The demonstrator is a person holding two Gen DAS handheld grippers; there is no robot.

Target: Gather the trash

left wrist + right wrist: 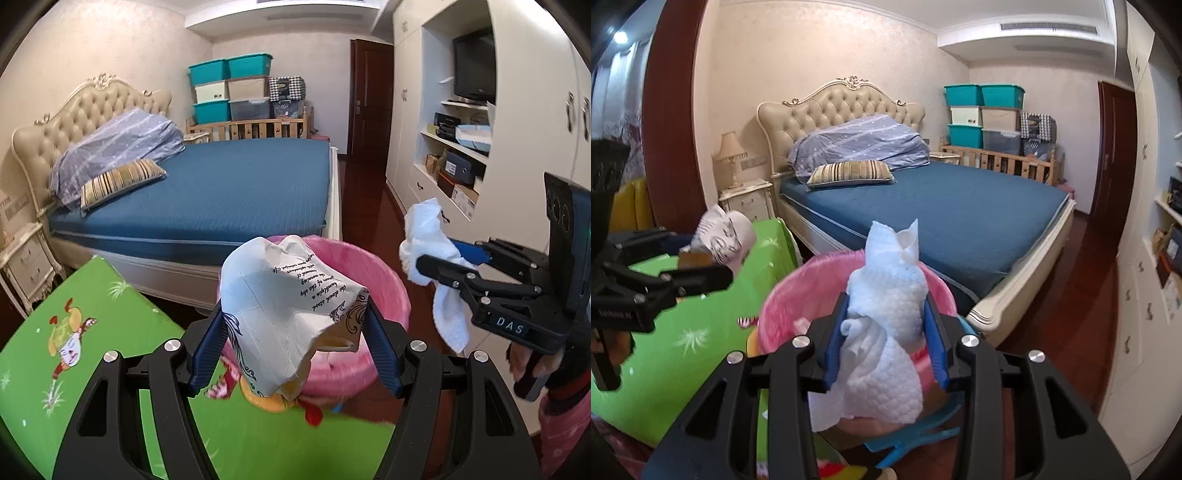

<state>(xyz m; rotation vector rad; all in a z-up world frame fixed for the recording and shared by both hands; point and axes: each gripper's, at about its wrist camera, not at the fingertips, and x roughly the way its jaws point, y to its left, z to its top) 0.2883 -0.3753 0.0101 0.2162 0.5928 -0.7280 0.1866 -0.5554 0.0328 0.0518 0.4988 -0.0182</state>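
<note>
Left wrist view shows one crushed paper cup [291,310] clamped between the two blue pads of the left gripper [295,325]. Its long axis runs forward along the fingers, its closed white end pointing up and away past the fingertips, its torn open end hanging back toward the jaw base. Printed script runs along the side nearest the right-hand pad.

Right wrist view shows one wad of white paper towel [886,314] pinched between the pads of the right gripper [886,332]. It stands roughly upright along the fingers, a peaked tip poking out beyond them and loose folds drooping below the jaws.

Just beyond and beneath both sets of jaws sits one pink trash bin [373,266], its rim showing behind the cup and around the towel. A small pale scrap lies inside, by the left-hand pad in the right wrist view. To the left of the jaws lies one green cartoon-print mat [92,332]. Below the right jaws, one blue plastic piece [916,439] lies on the dark floor; what it is cannot be told.

Ahead of both grippers stands one bed [942,206] with a blue cover, carrying one striped pillow [849,171] and one bundled lilac quilt [860,142].
</note>
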